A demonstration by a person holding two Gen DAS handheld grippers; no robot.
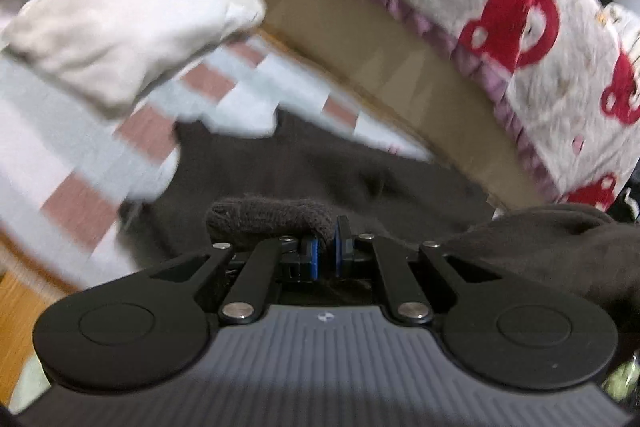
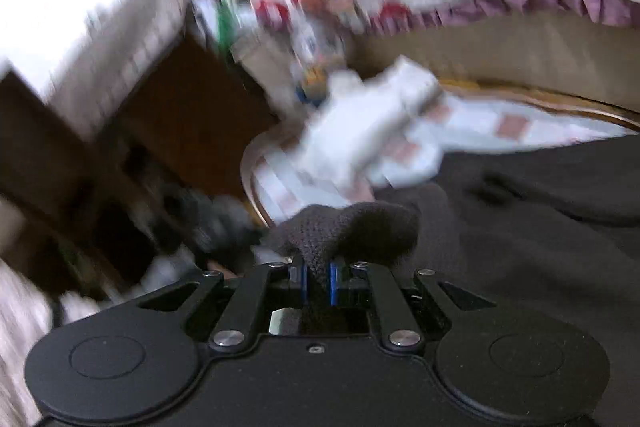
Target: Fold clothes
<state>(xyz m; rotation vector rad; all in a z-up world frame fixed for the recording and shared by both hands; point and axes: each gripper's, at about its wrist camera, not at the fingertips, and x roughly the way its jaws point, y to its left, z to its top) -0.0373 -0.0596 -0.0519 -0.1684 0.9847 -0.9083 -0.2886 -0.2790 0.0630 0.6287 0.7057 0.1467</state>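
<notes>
A dark brown knit garment [image 1: 320, 163] lies spread over a white cloth with pink checks [image 1: 80, 163]. My left gripper [image 1: 327, 247] is shut on a rolled edge of the garment, which bunches over its blue pads. In the right wrist view the same garment [image 2: 520, 227] spreads to the right. My right gripper [image 2: 317, 277] is shut on a raised fold of the garment, pinched between its blue pads. Both views are blurred by motion.
A folded white cloth bundle [image 1: 128, 23] lies on the checked cloth, also in the right wrist view [image 2: 372, 119]. A white blanket with red bear prints [image 1: 500, 7] hangs over a tan edge behind. Dark wooden furniture [image 2: 180, 115] stands at the left.
</notes>
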